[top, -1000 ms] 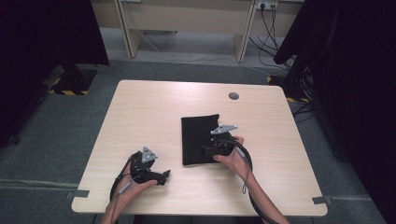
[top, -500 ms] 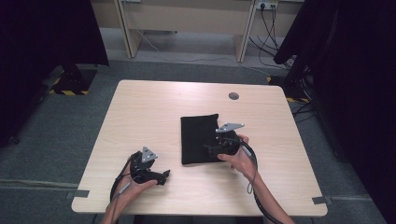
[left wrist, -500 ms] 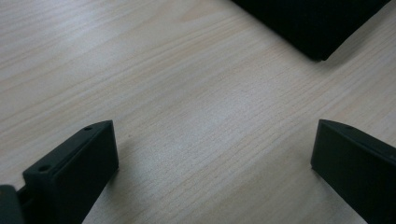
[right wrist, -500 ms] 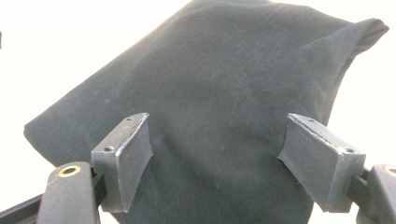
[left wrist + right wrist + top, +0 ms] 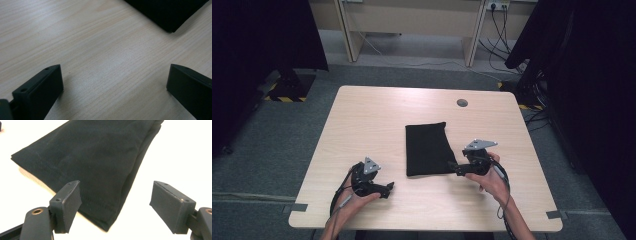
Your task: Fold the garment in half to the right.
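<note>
A folded black cloth lies flat in the middle of the light wooden table. My right gripper sits just right of the cloth's near right corner and points left at it. In the right gripper view the cloth spreads ahead, and its corner lies low between the wide jaws of the right gripper. These jaws have just been opening, and neither pad touches the cloth. My left gripper rests near the front left, open. In the left gripper view bare wood lies between the jaws of the left gripper, with a cloth corner farther off.
A round cable hole sits near the table's far edge. Dark curtains hang at both sides, and cables trail on the floor behind. Bare tabletop spreads to the left of the cloth and beyond it.
My right gripper has drawn back off the cloth, moving right and a little toward the person. The cloth stays flat. The left gripper has not moved.
</note>
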`<move>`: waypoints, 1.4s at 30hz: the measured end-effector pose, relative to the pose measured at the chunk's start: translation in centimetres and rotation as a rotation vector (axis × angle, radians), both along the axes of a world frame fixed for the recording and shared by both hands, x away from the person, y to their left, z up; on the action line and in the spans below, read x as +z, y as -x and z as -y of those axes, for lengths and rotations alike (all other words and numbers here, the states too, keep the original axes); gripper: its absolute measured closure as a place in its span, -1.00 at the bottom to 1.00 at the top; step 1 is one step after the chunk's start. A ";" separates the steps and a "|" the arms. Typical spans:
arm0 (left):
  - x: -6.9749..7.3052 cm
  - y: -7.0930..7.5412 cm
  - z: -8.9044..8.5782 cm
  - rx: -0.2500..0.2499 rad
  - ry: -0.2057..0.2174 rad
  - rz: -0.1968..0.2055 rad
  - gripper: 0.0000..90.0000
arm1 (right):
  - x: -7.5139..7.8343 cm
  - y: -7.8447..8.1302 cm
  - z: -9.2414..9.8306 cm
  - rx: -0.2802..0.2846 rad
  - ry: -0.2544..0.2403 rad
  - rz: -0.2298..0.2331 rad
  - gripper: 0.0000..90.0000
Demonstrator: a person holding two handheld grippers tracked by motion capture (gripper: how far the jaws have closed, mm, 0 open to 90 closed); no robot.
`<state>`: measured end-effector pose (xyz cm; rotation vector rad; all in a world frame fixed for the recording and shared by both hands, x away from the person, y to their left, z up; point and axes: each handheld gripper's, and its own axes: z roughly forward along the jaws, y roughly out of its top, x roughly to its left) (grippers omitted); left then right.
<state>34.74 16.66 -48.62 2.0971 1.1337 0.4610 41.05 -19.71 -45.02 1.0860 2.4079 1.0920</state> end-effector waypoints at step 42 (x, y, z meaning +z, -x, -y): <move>0.0 0.0 0.0 0.001 0.001 0.002 -1.00 | -2.6 4.0 4.2 -0.053 0.078 -0.020 -0.64</move>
